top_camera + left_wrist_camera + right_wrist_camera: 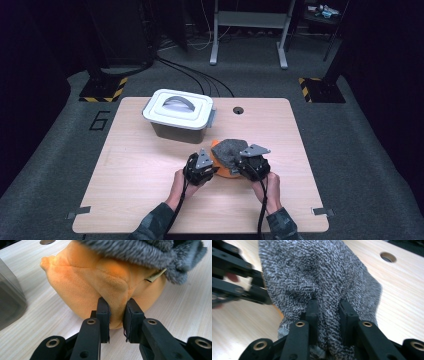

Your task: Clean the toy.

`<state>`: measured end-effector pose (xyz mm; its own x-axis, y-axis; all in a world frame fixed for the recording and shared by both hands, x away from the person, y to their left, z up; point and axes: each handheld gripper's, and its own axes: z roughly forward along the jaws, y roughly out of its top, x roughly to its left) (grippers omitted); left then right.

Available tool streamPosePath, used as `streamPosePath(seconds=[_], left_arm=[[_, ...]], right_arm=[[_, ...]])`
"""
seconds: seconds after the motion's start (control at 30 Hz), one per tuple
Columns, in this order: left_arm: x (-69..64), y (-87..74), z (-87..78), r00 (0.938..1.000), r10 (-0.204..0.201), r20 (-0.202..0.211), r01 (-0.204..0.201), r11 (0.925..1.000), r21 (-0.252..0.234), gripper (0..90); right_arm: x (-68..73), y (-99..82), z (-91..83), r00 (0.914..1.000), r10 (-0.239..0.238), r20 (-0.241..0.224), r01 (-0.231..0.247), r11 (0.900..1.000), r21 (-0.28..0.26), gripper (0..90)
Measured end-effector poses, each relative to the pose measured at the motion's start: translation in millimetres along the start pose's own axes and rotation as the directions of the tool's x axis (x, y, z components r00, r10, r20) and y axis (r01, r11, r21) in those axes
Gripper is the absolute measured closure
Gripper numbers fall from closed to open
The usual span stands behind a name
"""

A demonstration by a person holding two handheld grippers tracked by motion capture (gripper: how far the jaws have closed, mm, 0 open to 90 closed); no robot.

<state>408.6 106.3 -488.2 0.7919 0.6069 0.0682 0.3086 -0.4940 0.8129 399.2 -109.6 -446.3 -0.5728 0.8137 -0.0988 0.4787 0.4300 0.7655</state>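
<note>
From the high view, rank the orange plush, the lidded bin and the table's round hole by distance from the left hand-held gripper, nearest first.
1. Orange plush: touching the left hand-held gripper, just right of it.
2. Lidded bin: behind it, slightly left.
3. Round hole: behind and right, near the far edge.

A grey lidded box (180, 118) with a white lid and an arched handle sits toward the far left of the wooden table (135, 170). A round hole (238, 110) pierces the tabletop near its far edge. On the floor beyond lie black cables (190, 75) and yellow-black striped bases (104, 90).
</note>
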Motion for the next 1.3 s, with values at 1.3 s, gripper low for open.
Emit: streamPosePath(seconds=[1.3], left_arm=[[-0.1,6.2,-14.7,0.9816,-0.173,0.080,0.177,0.9832,-0.044,73.1]], right_arm=[[-4.1,-1.8,-9.3,0.9991,0.037,0.020,-0.037,0.9993,-0.006,72.1]])
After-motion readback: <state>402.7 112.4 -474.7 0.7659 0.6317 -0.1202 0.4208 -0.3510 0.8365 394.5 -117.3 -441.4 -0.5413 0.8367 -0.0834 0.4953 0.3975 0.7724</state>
